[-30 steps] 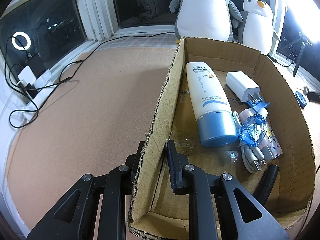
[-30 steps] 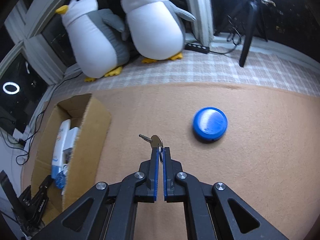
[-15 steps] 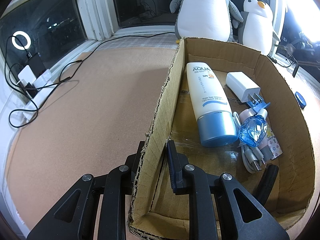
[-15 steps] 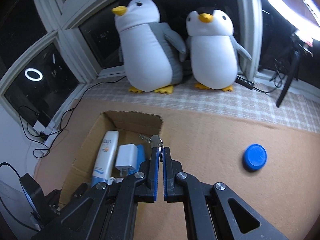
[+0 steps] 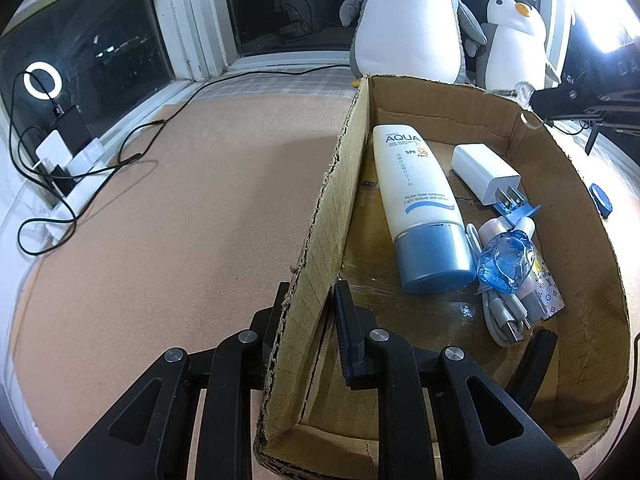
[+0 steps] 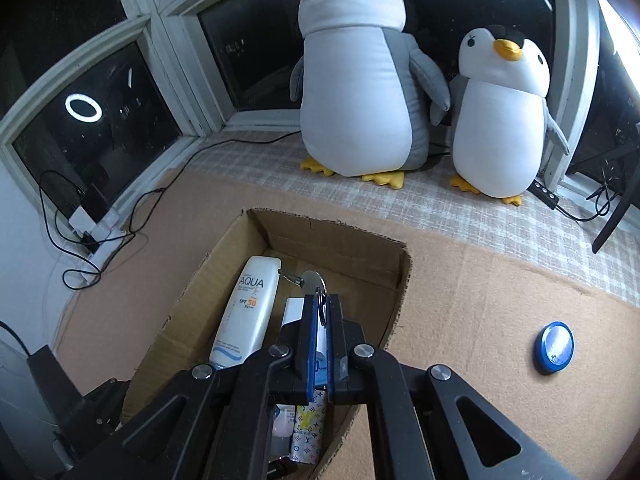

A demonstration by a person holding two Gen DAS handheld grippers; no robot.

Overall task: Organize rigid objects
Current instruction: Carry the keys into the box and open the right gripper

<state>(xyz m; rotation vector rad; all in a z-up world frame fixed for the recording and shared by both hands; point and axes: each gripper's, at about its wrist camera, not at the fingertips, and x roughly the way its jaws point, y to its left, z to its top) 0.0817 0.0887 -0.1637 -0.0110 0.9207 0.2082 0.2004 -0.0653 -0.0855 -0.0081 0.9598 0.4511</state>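
Note:
My left gripper (image 5: 308,300) is shut on the left wall of an open cardboard box (image 5: 320,216), one finger outside, one inside. The box (image 6: 356,240) holds a white AQUA sunscreen tube (image 5: 416,204), a white charger (image 5: 484,172), a clear blue bottle (image 5: 506,266), a grey cable (image 5: 500,312) and a patterned packet (image 5: 548,292). My right gripper (image 6: 318,304) is shut on a key ring, and its silver key (image 6: 310,280) hangs above the box's far end. The right gripper also shows in the left wrist view (image 5: 536,100) over the box's far right corner. A blue round lid (image 6: 554,346) lies on the mat to the right.
Two plush penguins (image 6: 360,80) (image 6: 500,116) stand on the checked cloth by the window, behind the box. Cables and a power strip (image 5: 60,168) lie along the left edge of the brown mat. A tripod leg (image 6: 616,216) stands at the far right.
My right gripper has carried the key left from beside the blue lid to above the box's far end. My left gripper and the box have not moved.

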